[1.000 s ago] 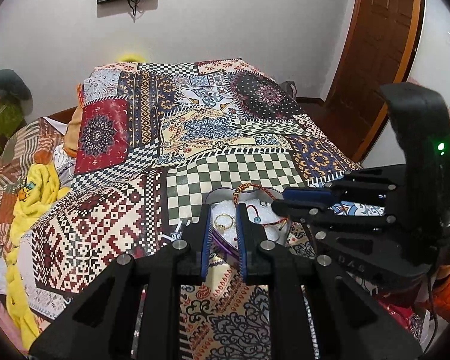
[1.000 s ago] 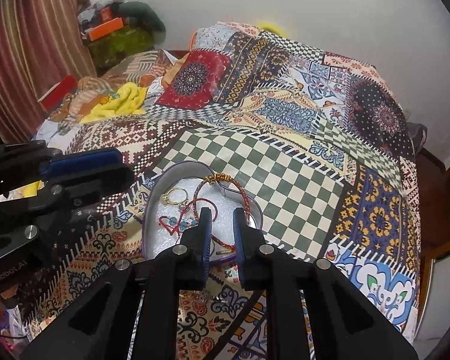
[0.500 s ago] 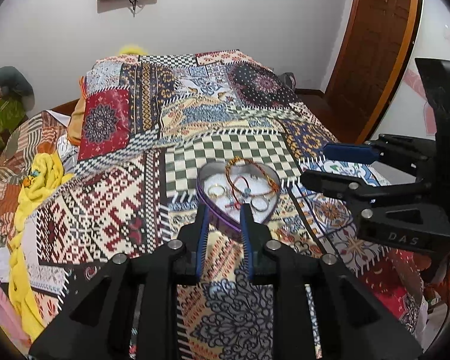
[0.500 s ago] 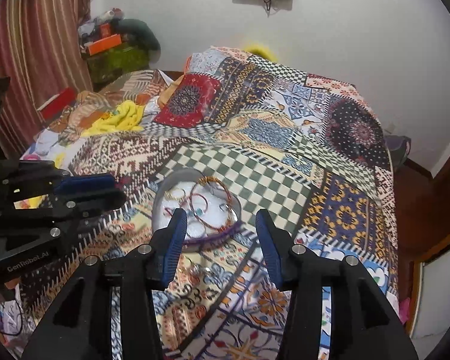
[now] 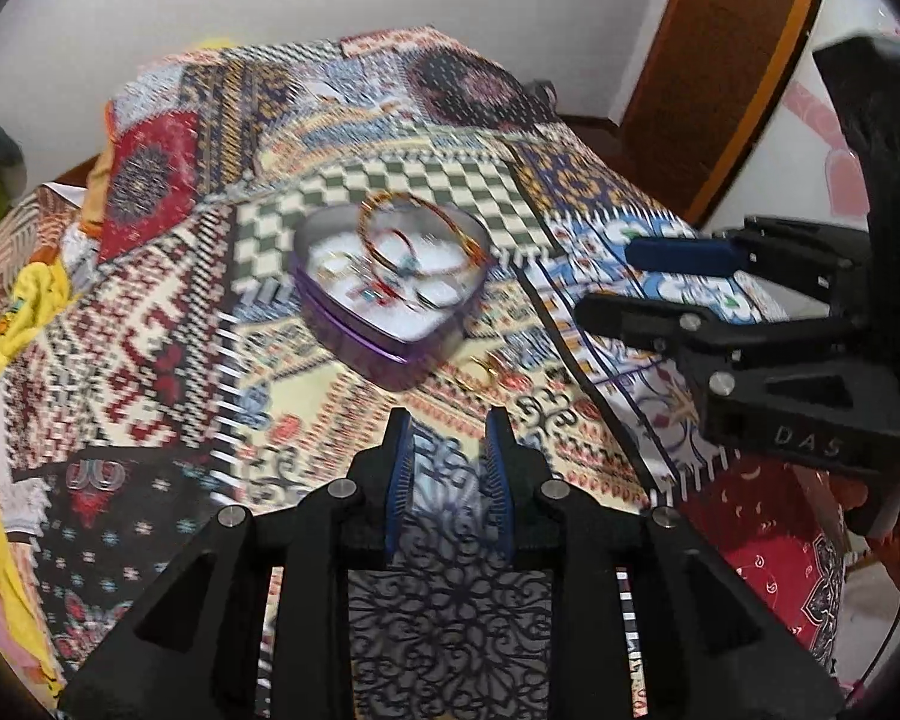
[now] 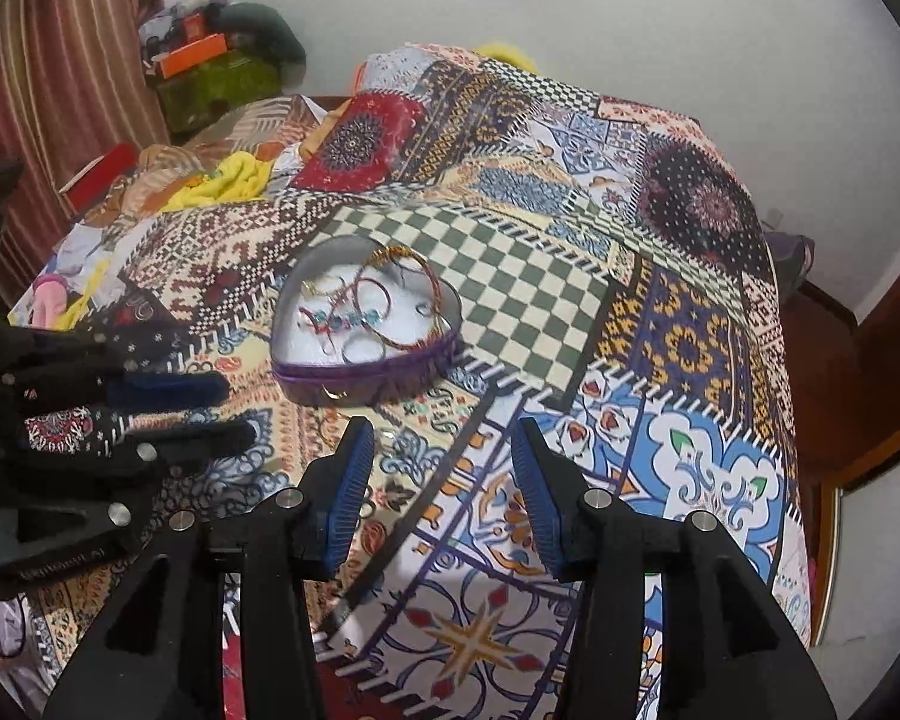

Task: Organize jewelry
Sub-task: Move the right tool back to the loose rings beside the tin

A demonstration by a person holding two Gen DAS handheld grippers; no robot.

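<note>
1. Left gripper (image 5: 448, 429): nearest in the left wrist view, jaws parted a little after just opening, nothing between the blue pads, only patterned bedspread (image 5: 168, 324) below.
2. Right gripper (image 6: 441, 438): nearest in its own view, jaws spread wider, also just opened, empty, hovering above the blue-and-white tile patch of the cloth.
3. Just beyond both sets of fingertips: a small gold ring (image 5: 486, 367) lying loose on the bedspread, close beside the tin's pointed end; blurred, detail unclear.
4. Next out: heart-shaped tin (image 6: 366, 375), purple wall, white lining, resting on the bedspread at the edge of the green checkered patch.
5. Inside the tin: a woven red-and-gold bangle (image 5: 426, 228) leaning on the far rim, plus thinner bracelets and rings tangled on the lining.
6. Farther left: yellow cloth (image 6: 234, 180) bunched on the bed.
7. Farthest: white wall (image 6: 660, 30) and a wooden door (image 5: 726, 60).
</note>
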